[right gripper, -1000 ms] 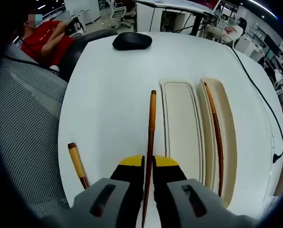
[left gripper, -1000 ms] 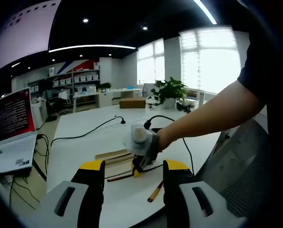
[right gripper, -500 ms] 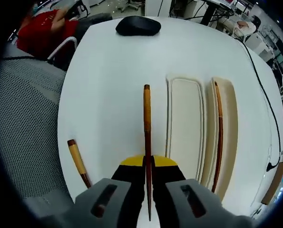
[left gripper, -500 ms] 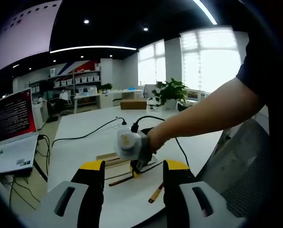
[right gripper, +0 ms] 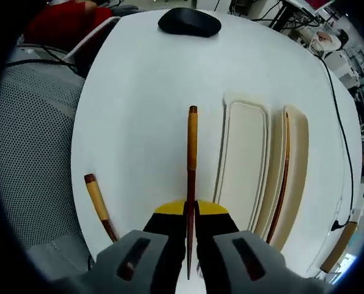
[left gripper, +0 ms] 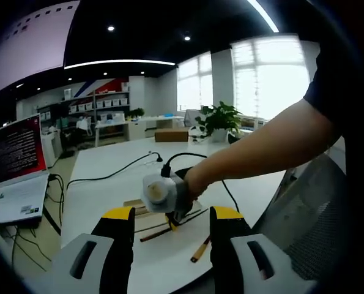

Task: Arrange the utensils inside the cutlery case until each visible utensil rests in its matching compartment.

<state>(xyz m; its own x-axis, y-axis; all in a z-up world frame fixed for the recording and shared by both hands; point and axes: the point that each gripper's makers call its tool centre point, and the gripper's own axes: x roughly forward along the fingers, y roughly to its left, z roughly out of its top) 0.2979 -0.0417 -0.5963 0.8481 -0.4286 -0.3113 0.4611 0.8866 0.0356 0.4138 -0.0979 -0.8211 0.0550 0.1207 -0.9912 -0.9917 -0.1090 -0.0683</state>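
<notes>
My right gripper [right gripper: 191, 208] is shut on a dark wooden chopstick [right gripper: 192, 147], which points forward above the white table just left of the cream cutlery case [right gripper: 243, 159]. The case's wide compartment is bare; its narrow right one holds a second chopstick [right gripper: 282, 177]. A third chopstick [right gripper: 99, 205] lies loose on the table to the left. In the left gripper view a person's hand holds the right gripper [left gripper: 164, 195] over the case [left gripper: 136, 204], with the loose chopstick [left gripper: 200, 248] nearer me. My left gripper [left gripper: 172, 214] stands open with nothing in it.
A black mouse [right gripper: 189, 21] lies at the table's far end, a mesh chair [right gripper: 29, 141] stands beside it. A laptop [left gripper: 16, 165] is on the left, a black cable [left gripper: 114, 171] crosses the table, a potted plant [left gripper: 219, 119] stands behind.
The right gripper has moved left across the left gripper view, carrying the chopstick, and its view has drawn back from the table. The left gripper has stayed put.
</notes>
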